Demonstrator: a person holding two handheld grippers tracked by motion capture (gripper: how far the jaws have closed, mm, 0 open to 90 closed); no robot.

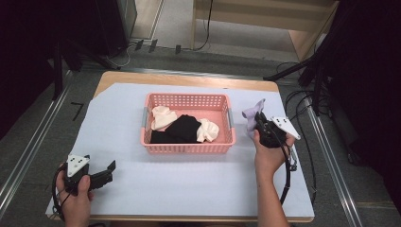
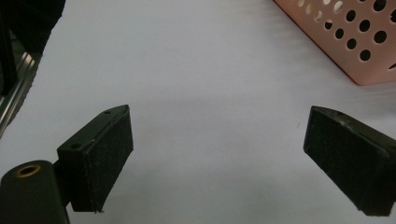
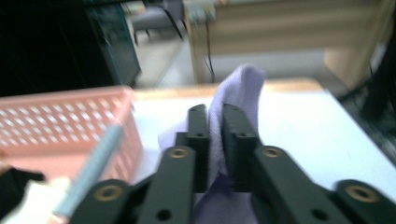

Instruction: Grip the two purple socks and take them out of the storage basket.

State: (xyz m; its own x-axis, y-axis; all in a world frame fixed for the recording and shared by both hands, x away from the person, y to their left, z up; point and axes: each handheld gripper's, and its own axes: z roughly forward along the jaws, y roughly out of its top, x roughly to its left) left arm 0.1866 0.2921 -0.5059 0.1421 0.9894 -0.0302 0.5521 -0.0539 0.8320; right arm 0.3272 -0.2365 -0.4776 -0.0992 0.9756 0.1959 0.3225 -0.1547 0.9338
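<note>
The pink basket (image 1: 187,145) sits mid-table toward the far edge, the one obstacle on the white sheet (image 1: 189,184). The whole near half lies open from left to right edge; narrower lanes run past the basket's left and right ends

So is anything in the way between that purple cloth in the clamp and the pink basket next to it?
Nothing visible. The right gripper is shut on the purple cloth, just right of the pink basket. The only thing between them is the basket's own right wall. Inside lie white and black cloths, with bare floor at the back right.
</note>
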